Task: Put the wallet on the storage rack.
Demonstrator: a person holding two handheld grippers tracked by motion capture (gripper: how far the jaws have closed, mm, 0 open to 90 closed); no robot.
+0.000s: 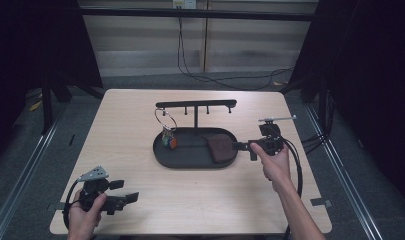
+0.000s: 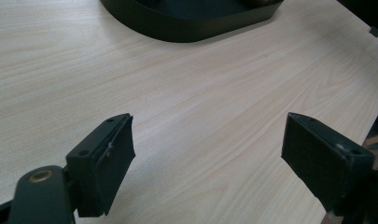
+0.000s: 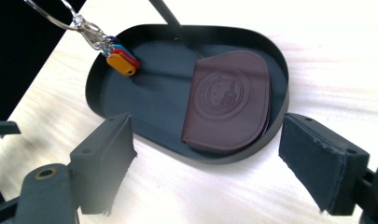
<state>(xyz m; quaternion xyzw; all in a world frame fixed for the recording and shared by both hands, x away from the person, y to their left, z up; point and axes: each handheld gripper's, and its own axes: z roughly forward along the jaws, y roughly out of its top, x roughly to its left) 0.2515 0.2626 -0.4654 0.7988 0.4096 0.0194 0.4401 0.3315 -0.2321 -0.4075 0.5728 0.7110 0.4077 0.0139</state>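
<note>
A light wooden table point(image 1: 140, 150) stands on grey floor point(image 1: 20, 165), dark curtains point(image 1: 380, 75) flanking it.

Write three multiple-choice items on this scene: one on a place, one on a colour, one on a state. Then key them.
1. Where does the wallet lie?
A. on the bare table
B. in the black tray
C. hung on the rack

2. What colour is the wallet?
A. dark reddish brown
B. bright green
C. white

3. How do the right gripper jaws stand?
A. shut on the wallet
B. shut on nothing
C. open, apart

Key: 1 B, it rests on the tray floor at the tray's end nearest that gripper. 2 A, its stamped face is maroon-brown. 3 C, the tray rim shows between them.
</note>
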